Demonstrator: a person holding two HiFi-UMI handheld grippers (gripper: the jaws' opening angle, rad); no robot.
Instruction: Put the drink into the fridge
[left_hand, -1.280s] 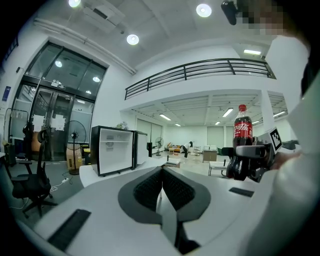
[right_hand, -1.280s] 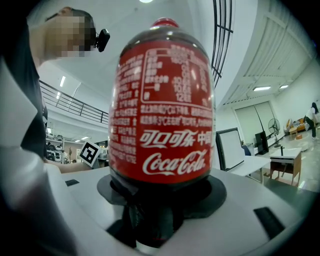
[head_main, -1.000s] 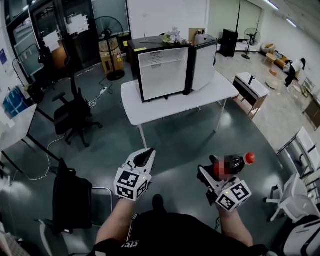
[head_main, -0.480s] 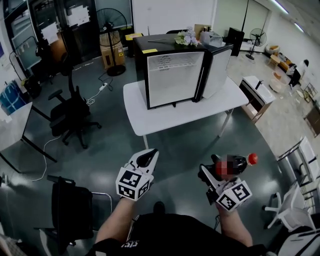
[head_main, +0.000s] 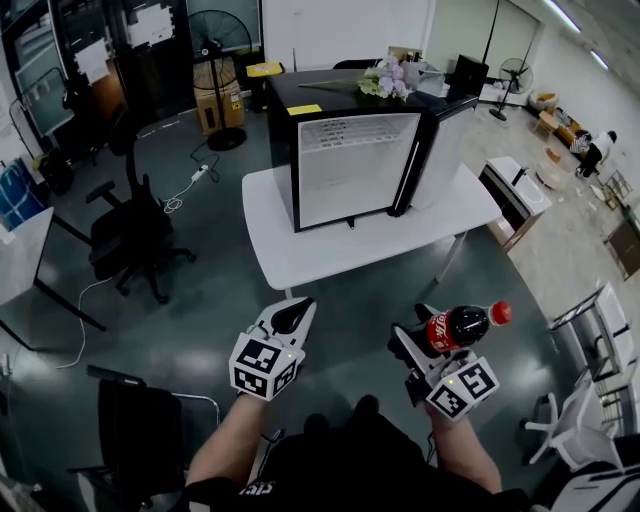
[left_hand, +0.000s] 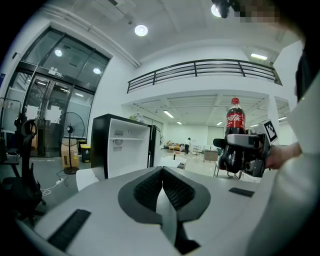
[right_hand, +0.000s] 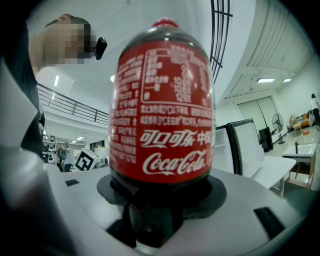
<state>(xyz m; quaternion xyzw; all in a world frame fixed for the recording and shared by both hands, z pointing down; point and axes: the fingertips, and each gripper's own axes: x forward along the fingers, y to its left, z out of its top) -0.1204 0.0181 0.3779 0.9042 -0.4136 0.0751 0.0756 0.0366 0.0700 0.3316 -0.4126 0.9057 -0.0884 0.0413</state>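
The person stands on the open floor at the bottom of the head view, a good way short of the fridge (head_main: 352, 160), which sits on a white worktop (head_main: 330, 258) in the upper middle of the frame. Its door (head_main: 441, 148) is swung open toward the right, so the pale, empty-looking inside faces the person, ready to take something.

The drink, a cola bottle (head_main: 458, 326) with a red cap, is at the lower right of the head view, gripped low on its body by the right hand-held gripper (head_main: 422, 346). The dark pads are clamped either side of the base, just under the red label. That low hold leaves the neck and cap clear, which should make it easy to stand the bottle on a shelf.

The left hand-held gripper (head_main: 291, 318) is at lower centre, jaws pressed together on nothing. It looks spare for now, carried out in front, perhaps for steadying the door.

I'd judge the task at the carrying stage: the bottle is well apart from the fridge.
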